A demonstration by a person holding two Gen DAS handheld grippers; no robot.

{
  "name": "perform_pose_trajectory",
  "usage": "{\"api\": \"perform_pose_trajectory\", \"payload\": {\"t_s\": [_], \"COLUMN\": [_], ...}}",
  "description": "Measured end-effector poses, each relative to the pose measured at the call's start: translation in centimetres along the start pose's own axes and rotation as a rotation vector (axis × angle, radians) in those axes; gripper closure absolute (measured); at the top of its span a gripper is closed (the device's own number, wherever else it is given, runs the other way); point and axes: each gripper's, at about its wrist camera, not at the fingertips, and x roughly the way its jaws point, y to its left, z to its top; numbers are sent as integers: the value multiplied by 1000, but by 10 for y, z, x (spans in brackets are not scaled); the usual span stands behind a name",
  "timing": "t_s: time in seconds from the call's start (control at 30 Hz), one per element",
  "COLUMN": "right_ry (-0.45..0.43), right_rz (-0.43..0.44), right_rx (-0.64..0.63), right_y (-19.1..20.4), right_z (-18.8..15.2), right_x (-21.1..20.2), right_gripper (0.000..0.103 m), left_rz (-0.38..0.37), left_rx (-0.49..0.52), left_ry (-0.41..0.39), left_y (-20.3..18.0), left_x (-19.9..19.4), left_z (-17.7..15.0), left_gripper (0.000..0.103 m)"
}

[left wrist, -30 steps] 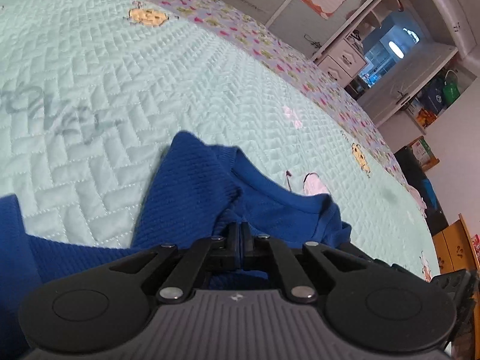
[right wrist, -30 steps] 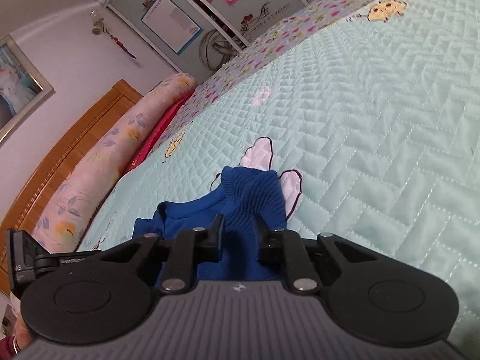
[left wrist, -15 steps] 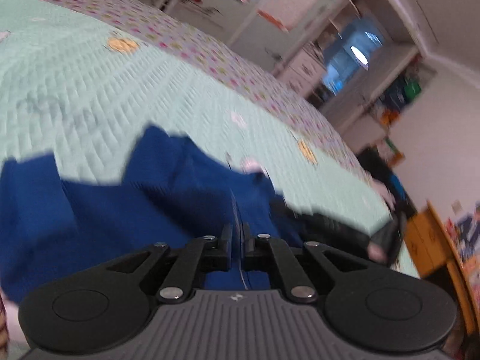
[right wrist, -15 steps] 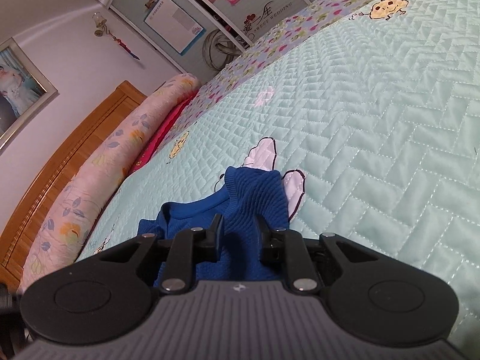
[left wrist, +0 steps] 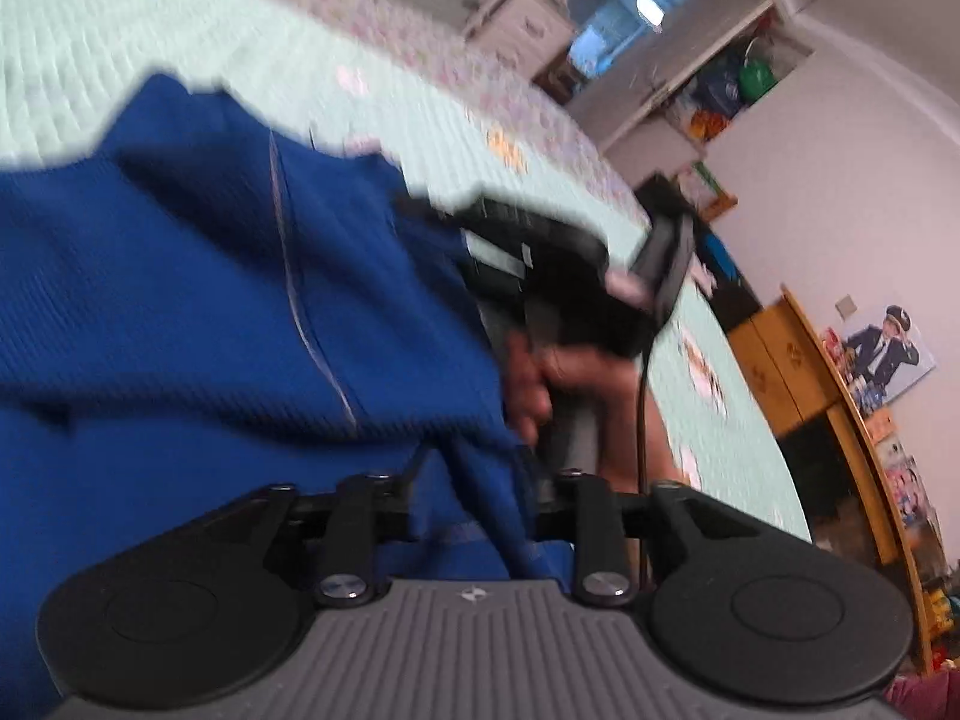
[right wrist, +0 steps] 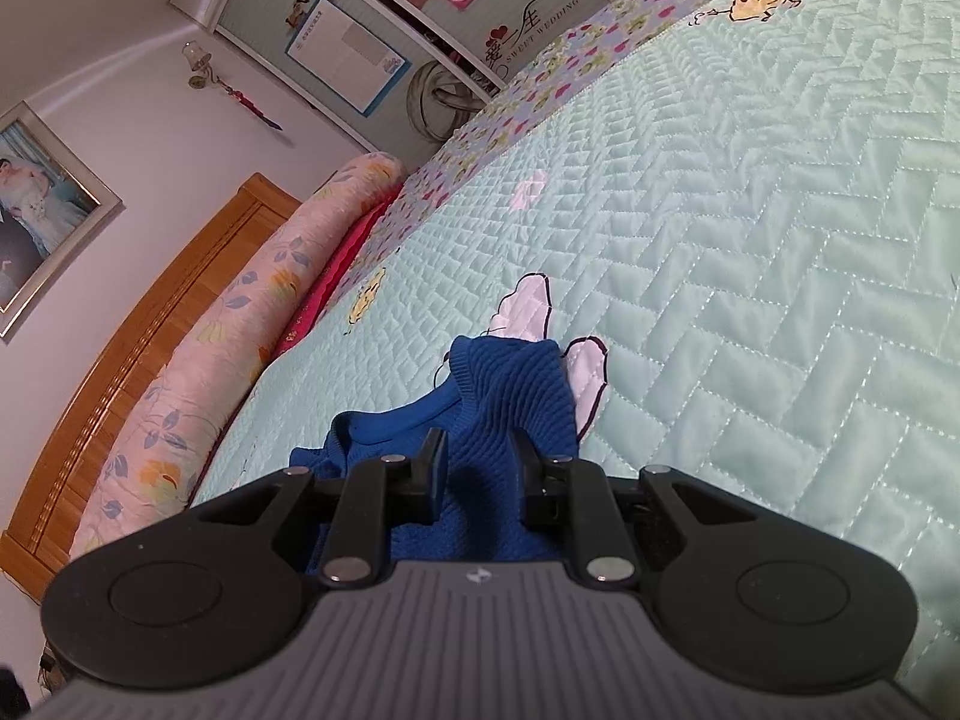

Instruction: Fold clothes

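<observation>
Left gripper [left wrist: 474, 498]: jaws opening, blue sweater [left wrist: 198, 300] fabric between them, letting go. Right gripper [right wrist: 477, 468] clamps a sweater fold on the quilt [right wrist: 750, 240]. Fold being laid; next, withdraw left cleanly.

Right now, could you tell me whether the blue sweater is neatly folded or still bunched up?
Still bunched: the blue sweater lies rumpled on the quilted bedspread, collar heaped.

Blue ribbed-knit sweater [right wrist: 510, 396], crumpled, lies on the mint quilted bed [right wrist: 750, 240]: round neckline toward the pillow side, one bunched corner raised near the cartoon print, a broad fold draped across most of the left wrist view [left wrist: 210, 300], picture blurred there.
</observation>
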Motion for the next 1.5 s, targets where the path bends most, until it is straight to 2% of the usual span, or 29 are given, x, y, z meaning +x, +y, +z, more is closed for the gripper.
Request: {"api": "perform_pose_trajectory", "payload": {"t_s": [0.07, 0.17, 0.33, 0.4, 0.47, 0.57, 0.63, 0.67, 0.83, 1.03, 1.1, 1.17, 1.23, 1.3, 1.37, 1.5], "right_ry": [0, 2, 7, 7, 6, 3, 1, 1, 2, 3, 2, -1, -20, -53, -78, -107], "right_rz": [2, 7, 21, 22, 22, 25, 26, 27, 30, 33, 34, 40, 70, 146, 210, 220], "right_rx": [3, 10, 27, 30, 29, 31, 32, 33, 35, 37, 39, 50, 93, 159, 198, 127], "right_y": [0, -1, -4, -4, -4, -4, -4, -4, -4, -5, -5, -6, -9, -14, -19, -12], "right_z": [0, 1, 3, 2, 2, 1, 1, 1, 1, 2, 1, 2, 4, 6, 8, 5], "right_x": [0, -1, -1, -1, -2, -2, -2, -2, -1, -1, -2, -2, -6, -12, -17, -27], "right_gripper": [82, 82, 82, 82, 82, 81, 81, 81, 81, 81, 81, 81, 73, 52, 49, 49], "left_rz": [-11, 37, 6, -4, -19, -44, -59, -63, -55, -24, -16, -1, 21, 45, 65, 117], "left_rx": [-21, -46, -141, -183, -211, -247, -276, -296, -357, -328, -305, -265, -235, -224, -216, -143], "left_ry": [19, 0, -47, -69, -73, -73, -78, -85, -149, -170, -179, -187, -195, -198, -190, -136], "left_y": [-3, -3, 7, 12, 14, 17, 20, 23, 32, 22, 19, 16, 15, 19, 24, 29], "left_x": [11, 25, 33, 33, 32, 28, 26, 24, 15, 18, 16, 13, 9, 8, 8, 17], "left_z": [-4, -5, -7, -7, -4, 0, 2, 1, 1, 7, 13, 20, 25, 29, 33, 35], "left_gripper": [71, 70, 71, 80, 81, 80, 75, 72, 71, 72, 95, 95, 96, 98, 98, 98]}}
